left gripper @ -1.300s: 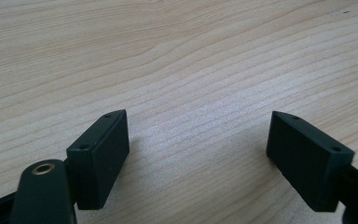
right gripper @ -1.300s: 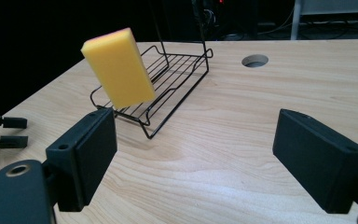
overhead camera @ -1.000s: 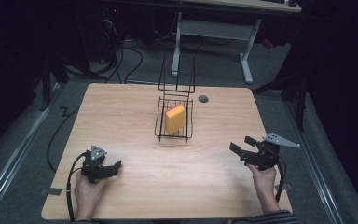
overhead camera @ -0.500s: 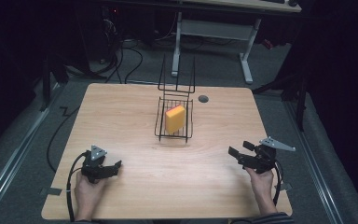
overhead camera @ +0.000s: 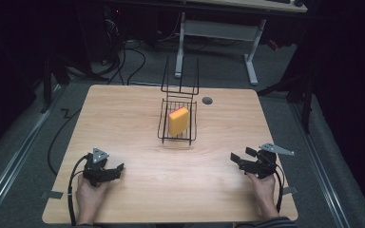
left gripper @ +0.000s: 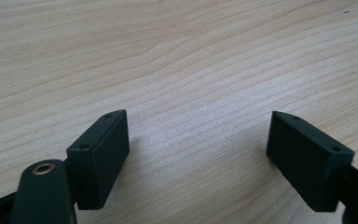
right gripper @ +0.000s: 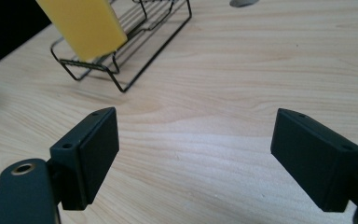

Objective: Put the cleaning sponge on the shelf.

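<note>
A black wire rack (overhead camera: 177,124) stands near the middle of the wooden counter (overhead camera: 133,118), a little toward twelve o'clock, and a yellow sponge (overhead camera: 178,120) leans inside it, tilted. Just past the rack at about one o'clock a small dark round cap (overhead camera: 207,100) sits in the counter top.

The left gripper (overhead camera: 115,171) rests at about seven o'clock, held in the person's left hand (overhead camera: 90,195), its jaws spread wide over bare wood with nothing between them. The right gripper (overhead camera: 240,160) is at about four o'clock in the right hand (overhead camera: 262,187) — jaws likewise wide apart and empty, aimed toward the rack. In the right gripper view the sponge (right gripper: 81,24) and rack (right gripper: 135,32) lie ahead at eleven o'clock, with open counter between them and the jaws.

Beyond the far edge, at twelve o'clock, the white legs of a desk (overhead camera: 218,33) and loose cables (overhead camera: 123,57) lie on the grey floor.
</note>
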Demonstrator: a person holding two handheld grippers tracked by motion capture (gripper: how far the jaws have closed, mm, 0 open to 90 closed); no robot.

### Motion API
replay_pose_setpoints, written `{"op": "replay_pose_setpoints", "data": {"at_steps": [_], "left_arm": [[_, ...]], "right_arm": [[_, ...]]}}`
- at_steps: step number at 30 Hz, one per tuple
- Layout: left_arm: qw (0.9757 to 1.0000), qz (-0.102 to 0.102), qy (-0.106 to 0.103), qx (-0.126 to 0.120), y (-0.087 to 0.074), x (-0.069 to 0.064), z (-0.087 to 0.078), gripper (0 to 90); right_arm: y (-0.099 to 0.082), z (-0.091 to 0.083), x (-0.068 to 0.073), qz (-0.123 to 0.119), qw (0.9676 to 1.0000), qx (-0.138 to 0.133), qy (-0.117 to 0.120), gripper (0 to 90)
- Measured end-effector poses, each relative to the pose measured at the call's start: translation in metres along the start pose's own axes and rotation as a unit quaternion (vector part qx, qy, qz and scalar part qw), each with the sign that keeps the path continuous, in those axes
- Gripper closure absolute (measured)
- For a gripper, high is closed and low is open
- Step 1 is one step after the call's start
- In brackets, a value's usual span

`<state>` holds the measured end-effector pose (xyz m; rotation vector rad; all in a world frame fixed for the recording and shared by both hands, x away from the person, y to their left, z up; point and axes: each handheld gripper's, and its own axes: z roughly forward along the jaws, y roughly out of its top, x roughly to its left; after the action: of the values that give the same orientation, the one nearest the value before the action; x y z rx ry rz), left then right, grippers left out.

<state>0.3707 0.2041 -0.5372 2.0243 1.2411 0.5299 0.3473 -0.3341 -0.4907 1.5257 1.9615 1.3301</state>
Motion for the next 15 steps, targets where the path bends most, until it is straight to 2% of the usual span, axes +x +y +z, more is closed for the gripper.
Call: {"op": "replay_pose_setpoints", "data": {"at_steps": [12, 15], "left_arm": [[1.0, 0.0, 0.0, 0.0, 0.0, 0.0, 0.0, 21.7], [1.0, 0.0, 0.0, 0.0, 0.0, 0.0, 0.0, 21.7]], "right_arm": [[-0.012, 0.012, -0.005, -0.002, 0.9995, 0.022, -0.021, 15.7], [-0.014, 0.016, -0.005, -0.011, 0.9991, 0.027, -0.031, 15.8]]}}
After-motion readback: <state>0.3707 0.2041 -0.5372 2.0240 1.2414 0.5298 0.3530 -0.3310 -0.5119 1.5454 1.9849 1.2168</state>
